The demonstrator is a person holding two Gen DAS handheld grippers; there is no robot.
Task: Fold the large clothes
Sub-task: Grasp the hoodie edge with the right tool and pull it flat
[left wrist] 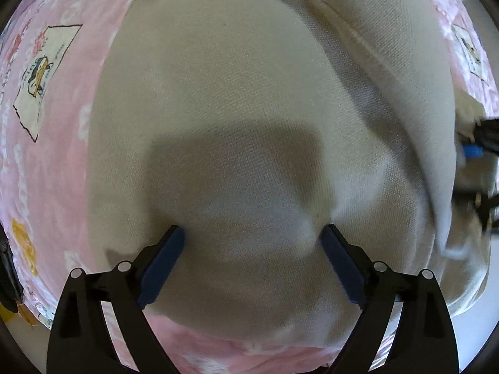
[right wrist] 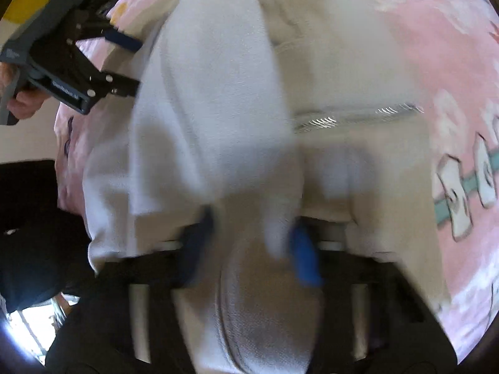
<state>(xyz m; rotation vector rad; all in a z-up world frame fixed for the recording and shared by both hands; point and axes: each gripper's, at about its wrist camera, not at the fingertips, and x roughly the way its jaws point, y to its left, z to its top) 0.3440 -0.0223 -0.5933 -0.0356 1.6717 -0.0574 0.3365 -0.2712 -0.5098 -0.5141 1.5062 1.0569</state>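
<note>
A large cream garment (left wrist: pixel 249 99) lies spread over a pink bed sheet (left wrist: pixel 62 168). My left gripper (left wrist: pixel 252 233) points straight down on it, open, with both blue pads (left wrist: pixel 168 258) touching flat cloth and nothing pinched between them. In the right wrist view the picture is blurred. There my right gripper (right wrist: pixel 252 230) is shut on a bunched fold of the cream garment (right wrist: pixel 218 109), with cloth hanging down between its blue pads (right wrist: pixel 304 255). A zipper (right wrist: pixel 358 117) runs across the garment beyond it. The left gripper (right wrist: pixel 137 65) shows at upper left, at the garment's edge.
The pink sheet (right wrist: pixel 436 46) carries cartoon prints and surrounds the garment. A person's hand (right wrist: pixel 21 103) holds the left gripper's handle. Dark clothing (right wrist: pixel 31 249) fills the lower left by the bed's edge. The right gripper (left wrist: pixel 480 149) shows at the right rim of the left wrist view.
</note>
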